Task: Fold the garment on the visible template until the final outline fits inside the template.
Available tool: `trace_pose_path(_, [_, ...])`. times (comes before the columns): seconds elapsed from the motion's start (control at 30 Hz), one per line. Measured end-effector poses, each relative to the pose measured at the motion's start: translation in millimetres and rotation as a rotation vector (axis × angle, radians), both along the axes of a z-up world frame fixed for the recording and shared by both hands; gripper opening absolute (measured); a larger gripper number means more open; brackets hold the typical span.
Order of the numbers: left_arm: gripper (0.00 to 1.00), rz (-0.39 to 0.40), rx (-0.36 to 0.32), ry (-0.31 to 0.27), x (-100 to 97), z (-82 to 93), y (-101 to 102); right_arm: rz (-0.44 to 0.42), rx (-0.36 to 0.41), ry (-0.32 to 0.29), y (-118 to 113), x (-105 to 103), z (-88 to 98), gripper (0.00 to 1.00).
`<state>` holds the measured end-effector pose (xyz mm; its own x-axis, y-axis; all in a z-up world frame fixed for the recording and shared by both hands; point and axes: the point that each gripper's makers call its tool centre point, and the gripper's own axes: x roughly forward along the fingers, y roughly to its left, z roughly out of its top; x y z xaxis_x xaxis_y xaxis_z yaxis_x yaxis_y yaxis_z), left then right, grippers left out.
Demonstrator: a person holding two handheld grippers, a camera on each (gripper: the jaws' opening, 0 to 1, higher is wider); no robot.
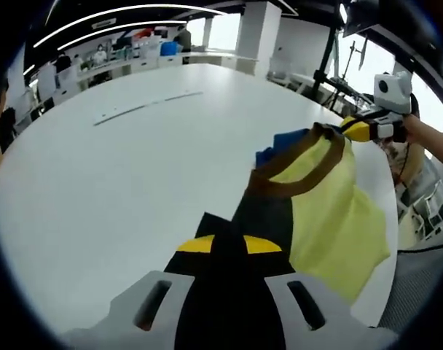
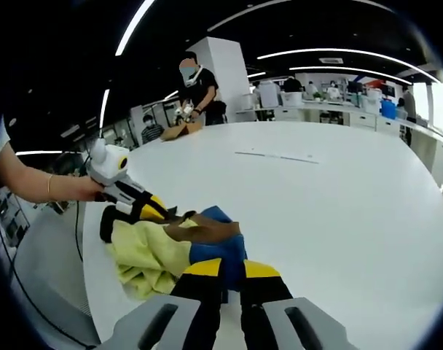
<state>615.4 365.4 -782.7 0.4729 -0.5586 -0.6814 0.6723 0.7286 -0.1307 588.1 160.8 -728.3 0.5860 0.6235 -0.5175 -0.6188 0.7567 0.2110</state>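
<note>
One garment (image 1: pixel 331 211) — two grippers, left gripper (image 1: pixel 229 251), right gripper (image 2: pixel 223 273), clamped

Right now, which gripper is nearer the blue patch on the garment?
Right. The right gripper pinches the garment right at the blue patch; the left gripper holds its dark cloth, farther from the blue.

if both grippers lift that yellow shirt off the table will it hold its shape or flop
The yellow shirt will probably flop: it already hangs bunched and creased between the left gripper and the right gripper. It looks thin and light, so it may slide easily on the smooth white table.
</note>
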Motion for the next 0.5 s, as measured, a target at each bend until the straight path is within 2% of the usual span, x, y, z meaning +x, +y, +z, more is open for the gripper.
trace_pose_path(0.13, [0.09,-0.019,0.047,-0.016,-1.2,0.1,-1.5,-0.002,-0.001,-0.005,0.6,1.0,0.7,0.0])
trace_pose_path(0.37, [0.06,-0.022,0.078,-0.017,-1.4,-0.1,-2.2,-0.004,-0.008,-0.007,0.0,0.3,0.4,0.0])
trace_pose_path(0.5, [0.01,-0.046,0.095,-0.028,-5.0,0.4,-6.2,-0.006,-0.012,-0.006,-0.6,-0.5,-0.3,0.0])
